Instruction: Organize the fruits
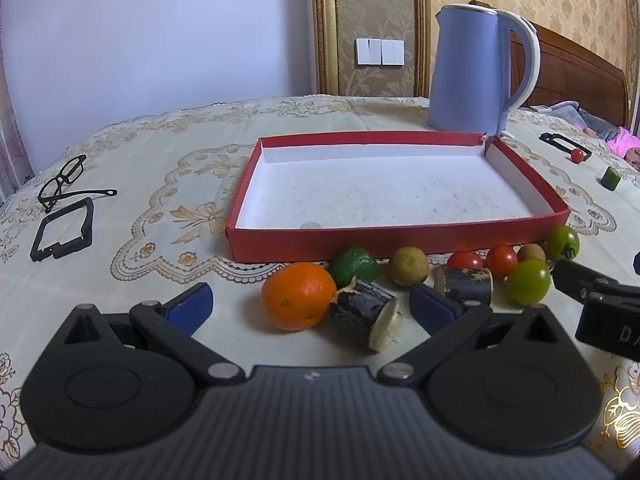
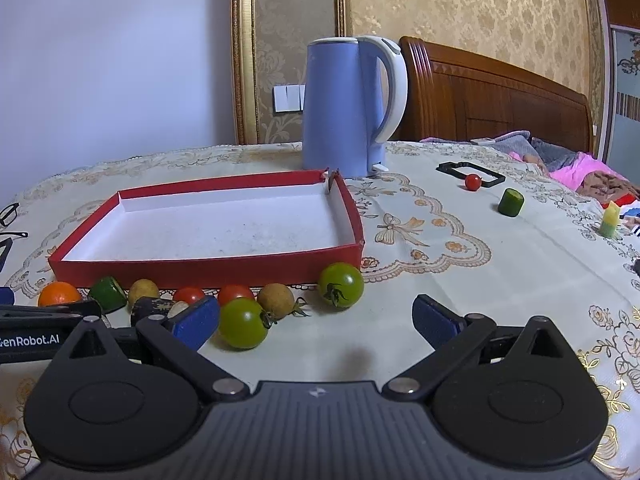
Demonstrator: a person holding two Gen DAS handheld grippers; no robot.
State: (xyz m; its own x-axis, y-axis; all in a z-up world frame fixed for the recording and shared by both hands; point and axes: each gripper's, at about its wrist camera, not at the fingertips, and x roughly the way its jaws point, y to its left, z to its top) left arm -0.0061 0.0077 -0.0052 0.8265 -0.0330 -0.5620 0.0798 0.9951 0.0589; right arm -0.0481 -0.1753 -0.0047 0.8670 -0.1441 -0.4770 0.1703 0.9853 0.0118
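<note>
Your table (image 2: 460,280) wears a cream lace cloth, and a blue kettle (image 2: 340,108) stands at the back, just behind the far right corner of the red box (image 1: 392,242). The box is shallow, white inside, and its near wall stands between you and its floor, so every fruit in the row has that wall right behind it. To the left lie glasses (image 1: 64,180) and a black frame (image 1: 60,230); far right, another black frame (image 2: 472,172) with a small red tomato (image 2: 473,182) touching it, a green chunk (image 2: 511,202) and a pale yellow piece (image 2: 610,222).

The fruit sits in a row along the box's near wall. Largest is the orange (image 1: 298,296), bright and smooth, touching a dark cane piece (image 1: 366,316) with a pale cut end. Then a lime (image 1: 354,266), a tan longan (image 1: 409,266), a second cane piece (image 1: 466,284), two red tomatoes (image 1: 502,260), another longan (image 1: 531,253), and two green tomatoes (image 2: 341,284), one with a dark stalk.

Your left gripper (image 1: 312,306) has its jaws wide apart, flanking the orange and cane without touching. Your right gripper (image 2: 316,320) is likewise spread, over bare cloth, its left finger (image 2: 196,322) just beside the nearer green tomato (image 2: 243,328).
</note>
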